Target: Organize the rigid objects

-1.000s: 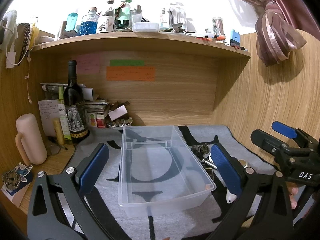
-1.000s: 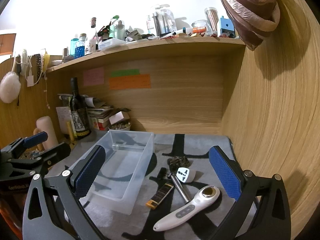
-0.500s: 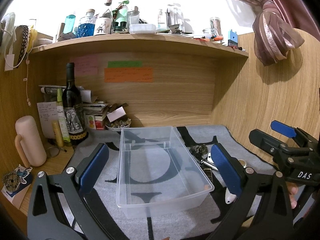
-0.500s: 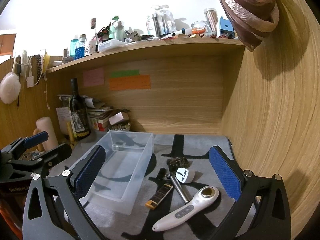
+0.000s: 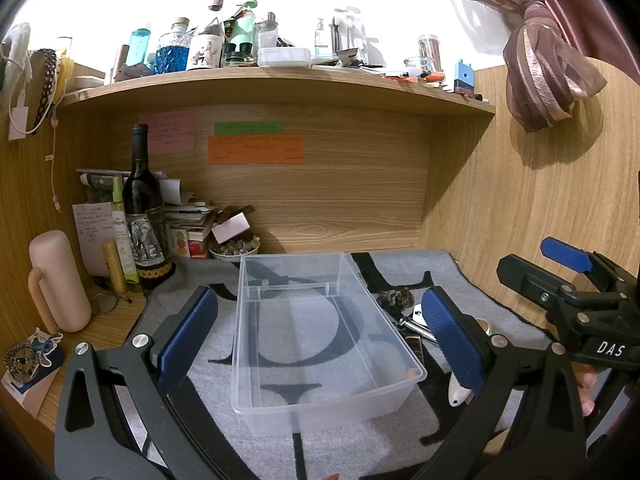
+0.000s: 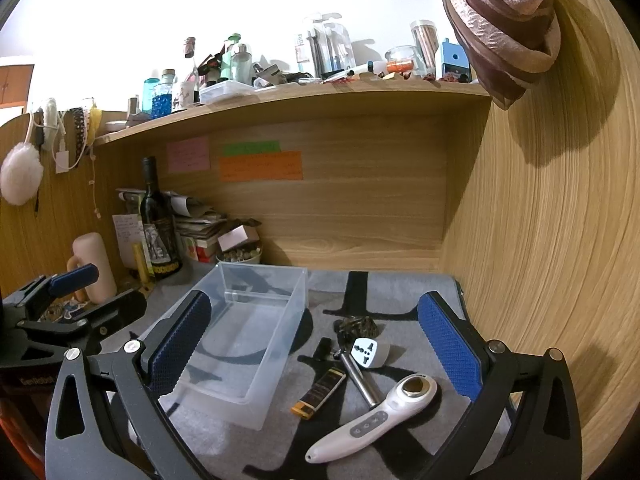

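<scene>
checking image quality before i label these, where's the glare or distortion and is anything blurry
Left wrist view: the wall above the shelf is blown out white; fisheye bows that shelf edge; the clear bin and left gripper stay sharp. Right wrist view: same white blowout up top, the wooden side panel curves strongly, the curtain casts a hard shadow, and the white handheld device is crisp.

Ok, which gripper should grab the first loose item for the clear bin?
Right gripper, probably: it is open with the white handheld device between its fingers, while the left gripper faces the clear bin.

Black hand-held gripper (image 5: pixel 320 332) frames, blue textured pads (image 6: pixel 448 350), silver screws.
</scene>
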Motion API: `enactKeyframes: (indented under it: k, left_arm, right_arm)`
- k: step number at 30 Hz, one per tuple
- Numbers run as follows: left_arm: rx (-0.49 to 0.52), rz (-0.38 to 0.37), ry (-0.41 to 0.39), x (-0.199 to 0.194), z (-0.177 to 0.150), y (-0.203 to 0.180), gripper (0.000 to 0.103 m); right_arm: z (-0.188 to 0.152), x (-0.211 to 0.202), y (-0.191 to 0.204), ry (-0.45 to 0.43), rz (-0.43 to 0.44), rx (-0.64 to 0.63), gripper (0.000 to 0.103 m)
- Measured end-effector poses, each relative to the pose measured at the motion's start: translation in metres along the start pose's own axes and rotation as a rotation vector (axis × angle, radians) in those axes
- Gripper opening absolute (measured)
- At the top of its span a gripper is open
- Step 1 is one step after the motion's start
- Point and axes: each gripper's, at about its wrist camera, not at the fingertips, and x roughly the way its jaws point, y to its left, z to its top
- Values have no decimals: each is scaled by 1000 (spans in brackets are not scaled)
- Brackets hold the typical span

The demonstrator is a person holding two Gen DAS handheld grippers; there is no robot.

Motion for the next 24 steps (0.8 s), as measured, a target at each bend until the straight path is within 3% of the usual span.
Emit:
enactKeyframes:
  k: [24]
  left_arm:
    - [-9, 2, -9, -2, -3, 2, 103]
  right_arm:
    - [2, -1, 3, -7, 1, -14, 103]
